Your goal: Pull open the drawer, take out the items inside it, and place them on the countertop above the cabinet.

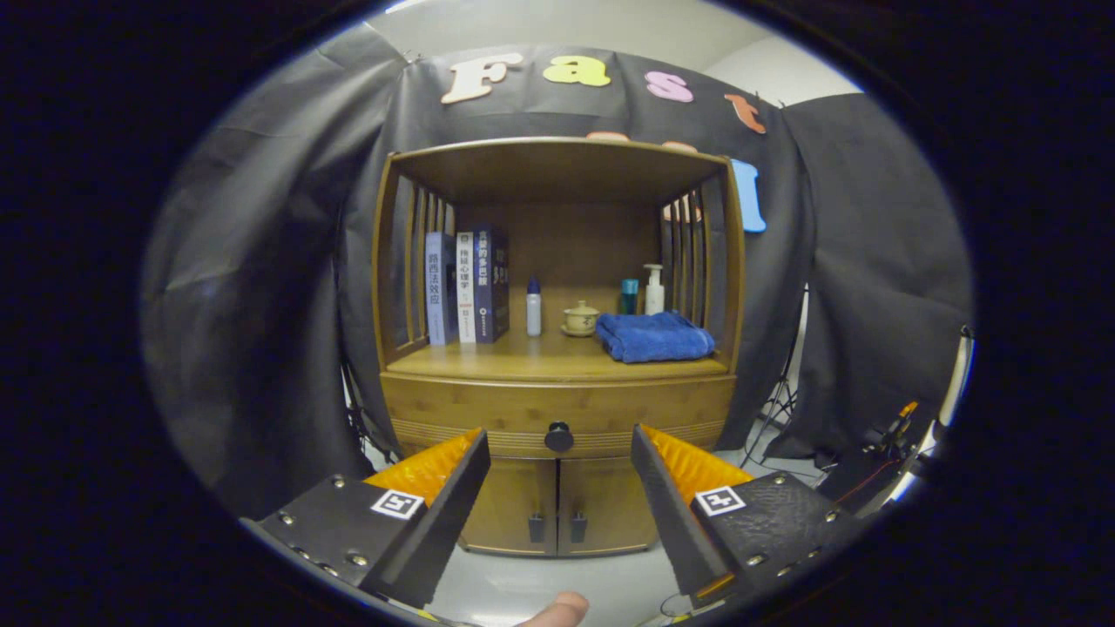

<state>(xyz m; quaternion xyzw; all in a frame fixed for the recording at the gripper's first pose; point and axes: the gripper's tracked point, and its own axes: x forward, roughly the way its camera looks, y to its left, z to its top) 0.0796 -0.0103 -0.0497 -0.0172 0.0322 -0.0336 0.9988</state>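
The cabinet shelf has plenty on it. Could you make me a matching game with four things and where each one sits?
Things:
1. books
2. small lidded pot
3. blue towel
4. drawer knob

Places:
A. folded at the shelf's right end
B. below the shelf, beyond the open jaws
C. upright at the shelf's left end
D. mid-shelf, on a saucer

Pairs: 1-C, 2-D, 3-A, 4-B

Drawer: wide wooden front with a ribbed band along its lower edge and one dark round knob at centre, fully closed, set directly under the countertop and above two small cabinet doors. Countertop: flat wooden shelf surface of the cabinet, level, inside an open alcove with slatted sides. Contents of drawer hidden.
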